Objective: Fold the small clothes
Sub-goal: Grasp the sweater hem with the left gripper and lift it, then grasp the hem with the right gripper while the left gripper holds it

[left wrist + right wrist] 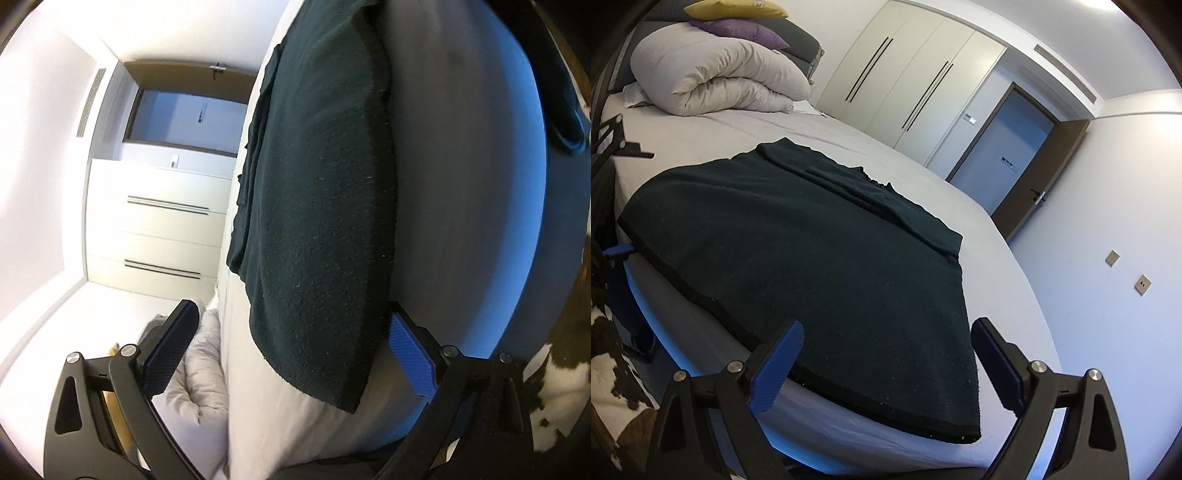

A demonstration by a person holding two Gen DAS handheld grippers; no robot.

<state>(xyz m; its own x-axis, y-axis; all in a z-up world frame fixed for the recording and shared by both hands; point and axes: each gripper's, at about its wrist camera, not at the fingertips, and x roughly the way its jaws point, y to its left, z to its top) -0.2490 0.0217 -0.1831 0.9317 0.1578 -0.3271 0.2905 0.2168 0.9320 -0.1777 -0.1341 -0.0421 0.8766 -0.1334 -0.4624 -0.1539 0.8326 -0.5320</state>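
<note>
A dark green knit garment lies spread flat on the bed's grey sheet, its hem along the near bed edge and a sleeve folded across its far part. My right gripper is open and straddles the hem's near right corner. In the left wrist view the garment appears rotated; my left gripper is open with its jaws on either side of the hem's other corner. The left gripper's blue pad also shows at the garment's left corner in the right wrist view.
A rolled white duvet with purple and yellow pillows sits at the head of the bed. White wardrobes and a doorway stand beyond. A cowhide rug lies on the floor by the bed.
</note>
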